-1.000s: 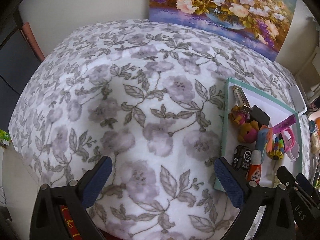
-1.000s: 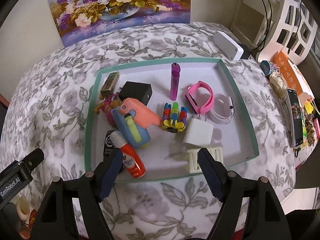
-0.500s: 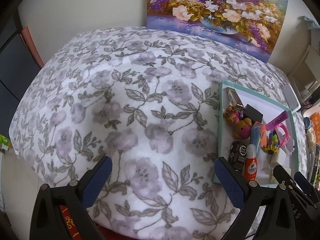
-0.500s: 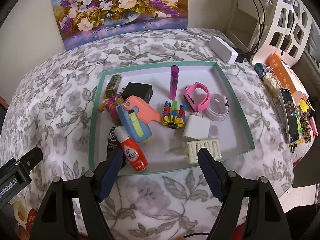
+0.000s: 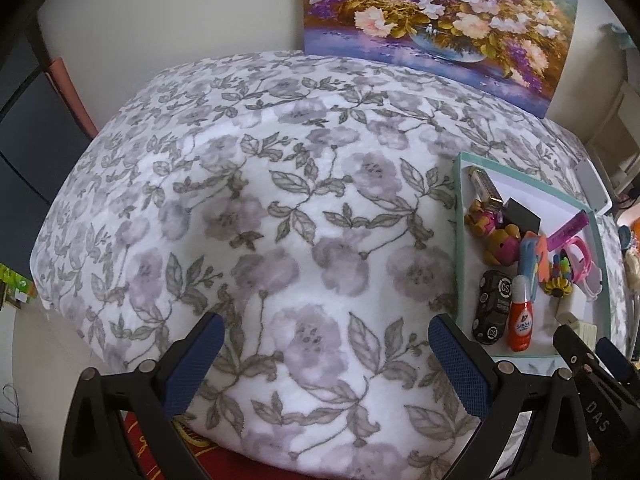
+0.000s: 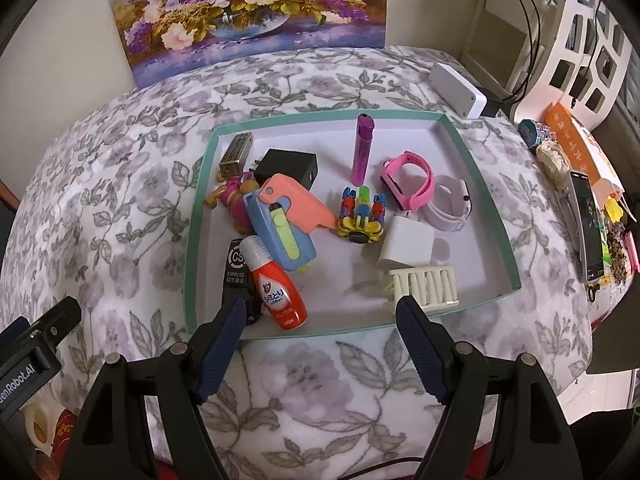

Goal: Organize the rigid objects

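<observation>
A shallow teal-rimmed tray (image 6: 468,160) lies on the floral cloth and holds several small items: a red bottle (image 6: 278,292), a blue-and-orange toy (image 6: 286,220), a black charger (image 6: 288,166), a purple tube (image 6: 362,148), a pink watch band (image 6: 412,184), a white cube charger (image 6: 406,246) and a cream comb-like piece (image 6: 424,284). My right gripper (image 6: 322,316) hovers open just short of the tray's near rim, holding nothing. My left gripper (image 5: 326,334) is open over bare cloth, left of the tray (image 5: 458,240). The red bottle (image 5: 520,314) shows there too.
A flower painting (image 6: 248,12) leans on the wall behind. A white box (image 6: 456,90) sits past the tray's far right corner. A phone (image 6: 588,224) and clutter lie off the cloth's right edge, by a white shelf unit (image 6: 584,52). The cloth (image 5: 240,216) spreads left of the tray.
Both grippers have pulled back and up from the tray, so it looks smaller and farther in both views. Nothing in the tray has moved. Both grippers stayed open.
</observation>
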